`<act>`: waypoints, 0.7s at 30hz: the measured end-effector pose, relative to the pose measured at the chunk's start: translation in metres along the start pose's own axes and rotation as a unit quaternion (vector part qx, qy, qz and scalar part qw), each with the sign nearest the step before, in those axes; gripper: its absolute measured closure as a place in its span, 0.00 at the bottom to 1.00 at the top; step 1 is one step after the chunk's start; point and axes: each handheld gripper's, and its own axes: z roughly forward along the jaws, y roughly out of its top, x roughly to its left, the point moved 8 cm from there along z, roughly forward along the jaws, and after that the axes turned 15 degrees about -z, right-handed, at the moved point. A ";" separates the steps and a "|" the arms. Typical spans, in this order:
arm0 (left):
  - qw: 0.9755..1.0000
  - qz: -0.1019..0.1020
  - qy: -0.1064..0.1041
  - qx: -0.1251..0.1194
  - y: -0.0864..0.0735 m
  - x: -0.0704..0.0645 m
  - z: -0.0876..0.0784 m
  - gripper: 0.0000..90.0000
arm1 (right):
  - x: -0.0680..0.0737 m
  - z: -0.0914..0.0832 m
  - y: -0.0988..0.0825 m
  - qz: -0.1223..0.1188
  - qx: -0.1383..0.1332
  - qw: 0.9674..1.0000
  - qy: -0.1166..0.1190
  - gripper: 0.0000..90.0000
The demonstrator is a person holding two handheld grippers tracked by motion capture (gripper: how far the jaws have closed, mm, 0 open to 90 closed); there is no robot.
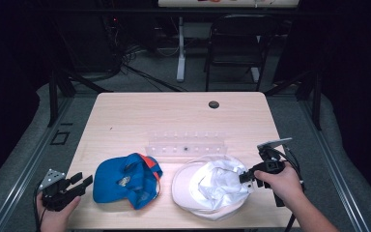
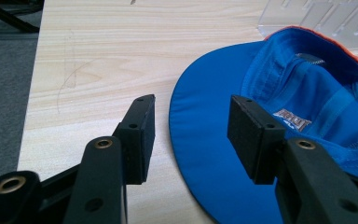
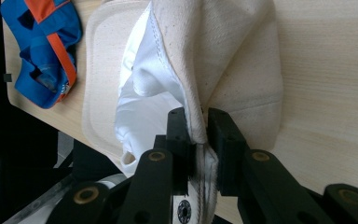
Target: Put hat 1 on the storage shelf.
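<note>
At table's right, our right gripper (image 3: pixel 198 128) has its jaws clenched on the cream cotton cap (image 3: pixel 223 60) rim, w/ cap lying on the light wood table (image 1: pixel 174 111). Left gripper (image 2: pixel 191 135) jaws spread, over blue fabric cap (image 2: pixel 307 102) brim, not touching.

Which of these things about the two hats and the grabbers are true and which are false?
1. The right gripper pinches the white hat. True.
2. The left gripper holds the blue hat. False: its fingers stand open, with the brim's edge between them, unpinched.
3. The blue hat has orange on it. True.
4. The white hat lies on the floor. False: it lies on the table.
5. A clear rack sits behind the hats. True.
</note>
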 end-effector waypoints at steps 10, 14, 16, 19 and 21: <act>1.000 0.003 -0.003 0.003 -0.001 -0.002 0.002 0.58 | 0.011 -0.008 0.005 0.002 0.012 1.000 0.005 0.89; 1.000 0.009 -0.004 0.003 -0.001 -0.004 0.002 0.58 | 0.017 -0.012 0.009 0.001 0.011 1.000 0.013 0.89; 1.000 0.008 -0.005 0.004 -0.001 -0.004 0.002 0.58 | 0.020 -0.012 0.011 0.008 0.006 1.000 0.014 0.89; 1.000 0.007 -0.004 0.005 -0.001 -0.003 0.002 0.58 | 0.023 -0.013 0.013 0.001 0.006 1.000 0.017 0.89; 1.000 0.007 -0.003 0.005 -0.001 -0.003 0.002 0.58 | 0.025 -0.015 0.014 0.003 0.010 1.000 0.020 0.89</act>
